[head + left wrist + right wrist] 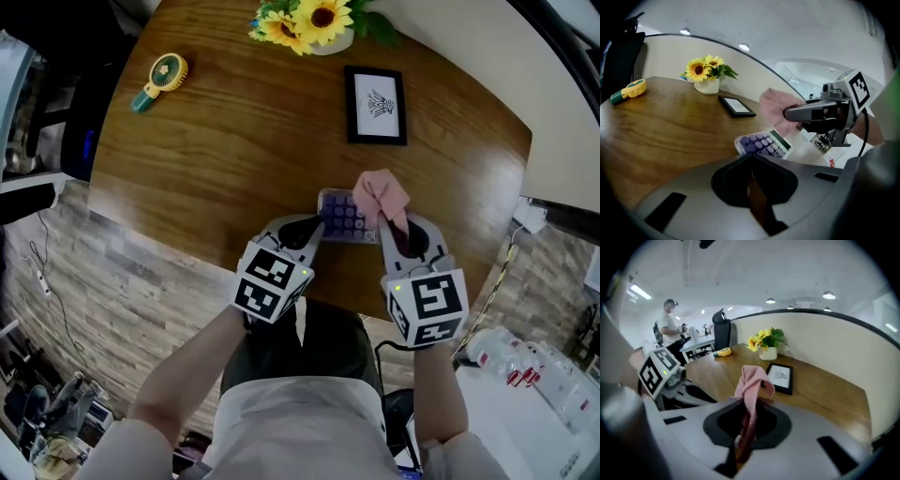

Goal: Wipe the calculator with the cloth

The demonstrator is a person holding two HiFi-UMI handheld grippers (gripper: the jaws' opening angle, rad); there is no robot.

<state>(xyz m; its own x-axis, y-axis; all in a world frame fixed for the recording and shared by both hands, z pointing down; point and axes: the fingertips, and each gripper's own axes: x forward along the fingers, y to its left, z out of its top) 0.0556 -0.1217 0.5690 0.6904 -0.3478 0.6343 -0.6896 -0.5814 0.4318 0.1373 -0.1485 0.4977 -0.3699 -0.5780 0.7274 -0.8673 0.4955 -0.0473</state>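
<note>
I read a glossy, grained brown wooden surface (216, 141), a soft matt pink cloth (380, 192), and a smooth pale plastic calculator (339, 217).

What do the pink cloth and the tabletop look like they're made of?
The cloth looks like soft matte fabric, maybe microfibre: it folds and droops limply. The tabletop looks like wood or wood-look laminate, lightly glossy: streaky brown grain, soft sheen.

2 forearms reach forward, side by side. The left gripper (317, 230) has its jaws together; the right gripper (387, 227) is clamped on a cloth (380, 194).
</note>
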